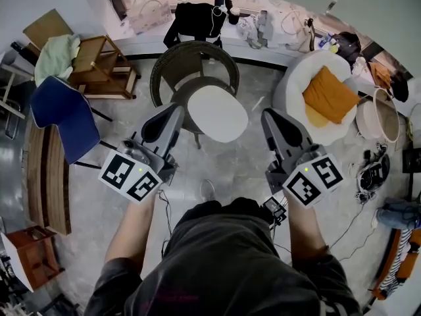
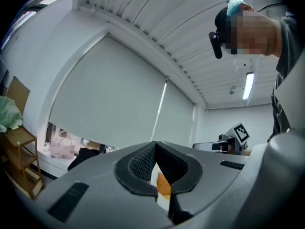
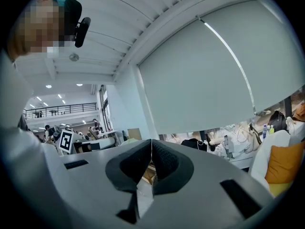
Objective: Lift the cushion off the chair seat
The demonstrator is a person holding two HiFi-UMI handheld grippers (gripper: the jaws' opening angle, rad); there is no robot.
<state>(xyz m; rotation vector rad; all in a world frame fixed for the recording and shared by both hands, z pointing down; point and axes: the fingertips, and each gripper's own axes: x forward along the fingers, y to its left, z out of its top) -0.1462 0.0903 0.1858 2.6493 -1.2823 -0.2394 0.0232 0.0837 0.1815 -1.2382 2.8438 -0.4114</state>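
Note:
A white oval cushion (image 1: 218, 113) lies on the seat of a dark wicker chair (image 1: 172, 59) in the middle of the head view. My left gripper (image 1: 172, 113) is held level at the cushion's left edge, shut and empty. My right gripper (image 1: 270, 118) hangs to the cushion's right, apart from it, also shut with nothing in it. In the left gripper view the jaws (image 2: 155, 146) meet tip to tip, and an orange cushion (image 2: 164, 185) shows through the gap below them. The right gripper view shows its jaws (image 3: 151, 142) closed as well.
A round white armchair (image 1: 296, 78) with an orange cushion (image 1: 330, 95) stands at the right, beside a basket (image 1: 383, 116). A blue chair (image 1: 60, 116) and a wooden rack (image 1: 99, 64) stand at the left. Cables (image 1: 355, 203) trail over the floor.

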